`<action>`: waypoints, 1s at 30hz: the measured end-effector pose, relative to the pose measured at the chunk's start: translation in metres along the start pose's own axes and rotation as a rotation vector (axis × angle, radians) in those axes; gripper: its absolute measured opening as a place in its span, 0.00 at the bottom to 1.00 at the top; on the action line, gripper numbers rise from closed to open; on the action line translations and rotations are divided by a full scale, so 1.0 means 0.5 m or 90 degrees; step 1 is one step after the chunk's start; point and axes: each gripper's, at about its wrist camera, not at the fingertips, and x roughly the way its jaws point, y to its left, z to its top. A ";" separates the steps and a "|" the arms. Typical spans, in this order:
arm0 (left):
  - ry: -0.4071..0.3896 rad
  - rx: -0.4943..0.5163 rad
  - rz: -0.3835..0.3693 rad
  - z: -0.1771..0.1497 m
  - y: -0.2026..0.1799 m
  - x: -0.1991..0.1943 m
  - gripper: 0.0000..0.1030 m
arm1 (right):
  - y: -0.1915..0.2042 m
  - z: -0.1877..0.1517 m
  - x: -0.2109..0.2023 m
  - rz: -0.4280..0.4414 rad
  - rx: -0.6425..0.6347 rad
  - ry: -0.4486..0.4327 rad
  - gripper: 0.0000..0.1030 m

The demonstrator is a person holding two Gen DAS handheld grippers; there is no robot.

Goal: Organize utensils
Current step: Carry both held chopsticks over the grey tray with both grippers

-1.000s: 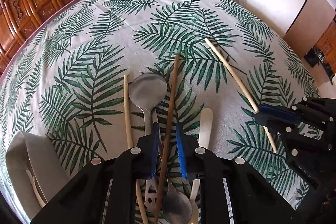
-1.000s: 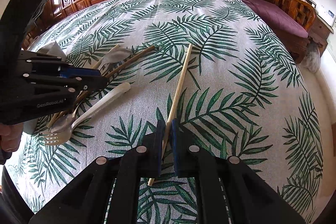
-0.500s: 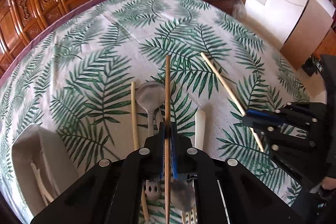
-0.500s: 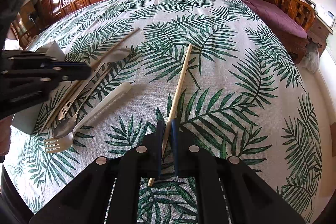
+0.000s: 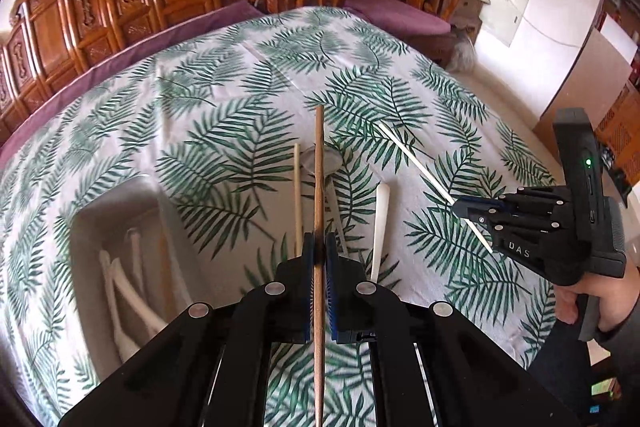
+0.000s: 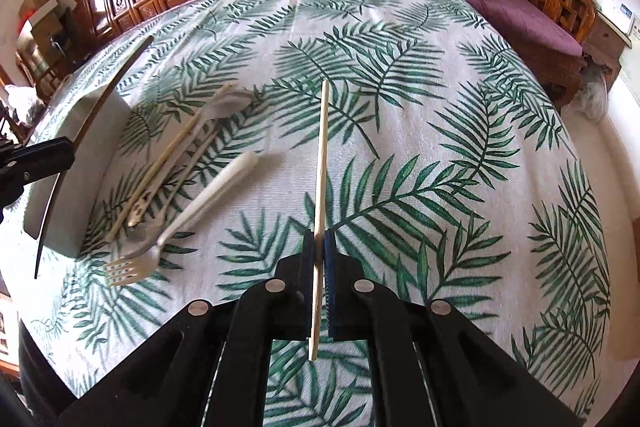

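The left gripper (image 5: pixel 319 255) is clamping a dark chopstick (image 5: pixel 319 163) at frame centre, above the grey tray (image 5: pixel 116 203) at lower left. The right gripper (image 6: pixel 319 255) is closing on a pale chopstick (image 6: pixel 322 147); the fork (image 6: pixel 132 265) and spoons (image 6: pixel 224 107) are crowding its left, while the tablecloth (image 6: pixel 460 107) is lying open to the right.

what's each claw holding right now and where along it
Left claw grips the dark brown chopstick near mid-length. Right claw grips the pale chopstick toward its near end.
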 end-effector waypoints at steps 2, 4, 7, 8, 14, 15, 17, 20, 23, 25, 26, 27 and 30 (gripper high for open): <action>-0.012 -0.004 0.003 -0.009 0.007 -0.024 0.04 | 0.012 -0.001 -0.017 0.005 -0.002 -0.008 0.05; -0.024 -0.012 0.005 -0.017 0.013 -0.046 0.04 | 0.027 -0.003 -0.032 0.011 -0.008 -0.015 0.05; -0.036 -0.023 0.006 -0.027 0.026 -0.072 0.04 | 0.051 -0.005 -0.053 0.020 -0.020 -0.023 0.05; -0.041 -0.025 0.008 -0.030 0.029 -0.080 0.04 | 0.059 -0.004 -0.058 0.020 -0.024 -0.025 0.05; -0.057 -0.037 0.023 -0.050 0.055 -0.115 0.04 | 0.108 -0.002 -0.098 0.031 -0.047 -0.044 0.05; -0.058 -0.040 0.025 -0.053 0.060 -0.120 0.04 | 0.115 -0.002 -0.104 0.034 -0.049 -0.046 0.05; -0.061 -0.047 0.033 -0.058 0.073 -0.128 0.04 | 0.133 -0.001 -0.113 0.040 -0.058 -0.050 0.05; -0.065 -0.060 0.041 -0.066 0.094 -0.138 0.05 | 0.156 0.001 -0.124 0.051 -0.071 -0.055 0.05; -0.069 -0.076 0.048 -0.073 0.115 -0.146 0.04 | 0.181 0.001 -0.135 0.063 -0.085 -0.060 0.05; -0.072 -0.084 0.053 -0.077 0.127 -0.150 0.05 | 0.197 0.002 -0.140 0.070 -0.092 -0.062 0.05; -0.073 -0.089 0.055 -0.079 0.134 -0.152 0.05 | 0.202 0.002 -0.141 0.074 -0.095 -0.062 0.05; -0.074 -0.092 0.057 -0.080 0.140 -0.154 0.05 | 0.209 0.002 -0.143 0.078 -0.099 -0.062 0.05; -0.080 -0.099 0.062 -0.086 0.161 -0.162 0.05 | 0.230 0.000 -0.145 0.083 -0.110 -0.063 0.05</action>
